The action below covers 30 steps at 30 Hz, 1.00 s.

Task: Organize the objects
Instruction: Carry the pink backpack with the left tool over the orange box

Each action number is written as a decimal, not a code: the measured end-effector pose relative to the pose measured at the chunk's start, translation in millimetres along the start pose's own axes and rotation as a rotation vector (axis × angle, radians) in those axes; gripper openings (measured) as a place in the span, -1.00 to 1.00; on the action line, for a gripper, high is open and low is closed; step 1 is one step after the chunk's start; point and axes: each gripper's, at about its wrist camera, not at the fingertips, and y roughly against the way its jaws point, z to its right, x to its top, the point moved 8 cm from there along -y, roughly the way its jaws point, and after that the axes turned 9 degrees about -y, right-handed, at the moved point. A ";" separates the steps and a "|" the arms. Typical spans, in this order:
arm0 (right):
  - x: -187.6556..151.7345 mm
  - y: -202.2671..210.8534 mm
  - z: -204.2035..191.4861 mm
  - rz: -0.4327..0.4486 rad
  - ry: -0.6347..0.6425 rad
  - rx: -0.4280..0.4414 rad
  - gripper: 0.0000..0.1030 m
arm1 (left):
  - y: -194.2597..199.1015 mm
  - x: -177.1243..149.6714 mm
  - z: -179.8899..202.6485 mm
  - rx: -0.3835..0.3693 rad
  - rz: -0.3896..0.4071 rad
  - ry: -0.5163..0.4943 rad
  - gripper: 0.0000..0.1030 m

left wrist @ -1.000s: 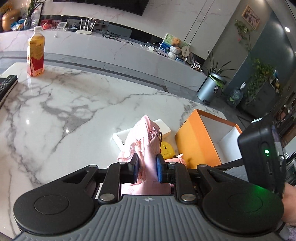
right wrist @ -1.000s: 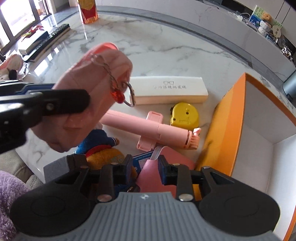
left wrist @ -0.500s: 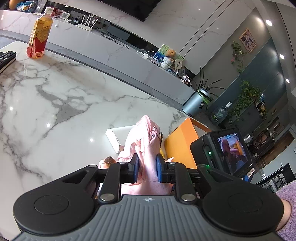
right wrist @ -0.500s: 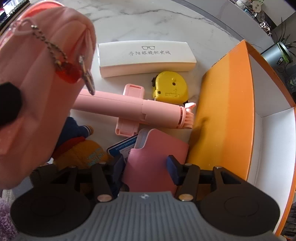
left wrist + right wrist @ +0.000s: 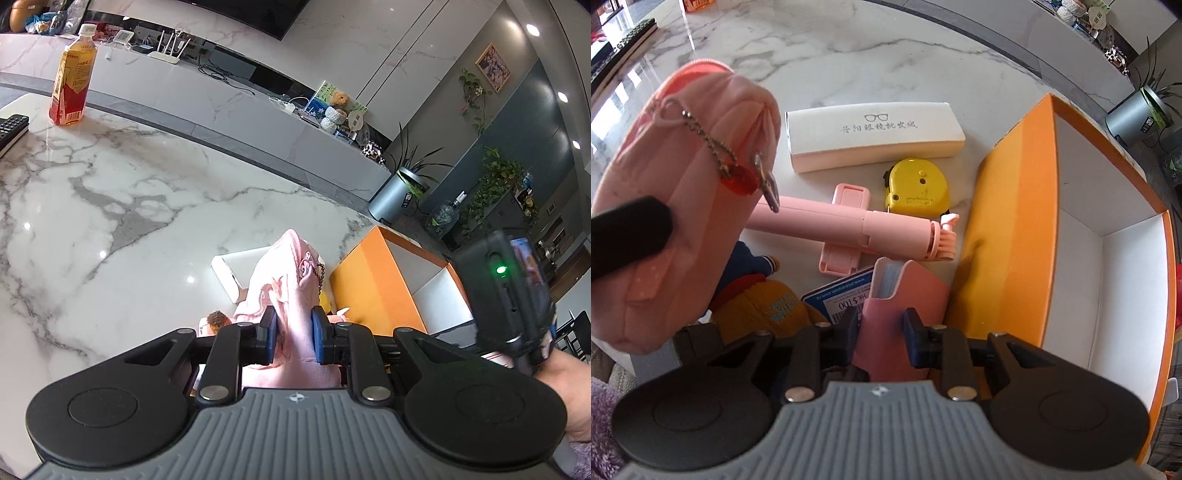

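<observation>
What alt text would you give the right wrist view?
The right gripper is closing on a pink card holder beside an open orange box; a pink pouch hangs left above a selfie stick and tape measure.

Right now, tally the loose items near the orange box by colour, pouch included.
Pink: 3, the pouch, selfie stick, notebook
Yellow: 1, tape measure
White: 1, glasses case
Blue and white: 1, card
Multicoloured: 1, plush toy
Total: 7
</observation>
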 end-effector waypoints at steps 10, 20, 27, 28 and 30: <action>2.9 57.9 31.4 0.118 -0.100 0.215 -0.73 | 15.3 11.6 28.2 0.062 -0.004 -0.077 -0.57; -17.3 145.4 86.1 0.276 -0.225 0.424 -0.73 | 45.7 34.5 100.8 -0.035 0.036 -0.104 -0.57; -47.1 181.9 168.4 0.359 -0.317 0.405 -0.73 | 26.6 34.6 178.0 -0.170 0.044 -0.119 -0.57; -52.2 179.1 182.7 0.358 -0.336 0.389 -0.73 | 18.4 32.0 188.3 -0.187 0.034 -0.122 -0.57; -62.8 168.8 208.0 0.343 -0.375 0.364 -0.73 | -2.6 23.7 207.1 -0.221 0.004 -0.120 -0.56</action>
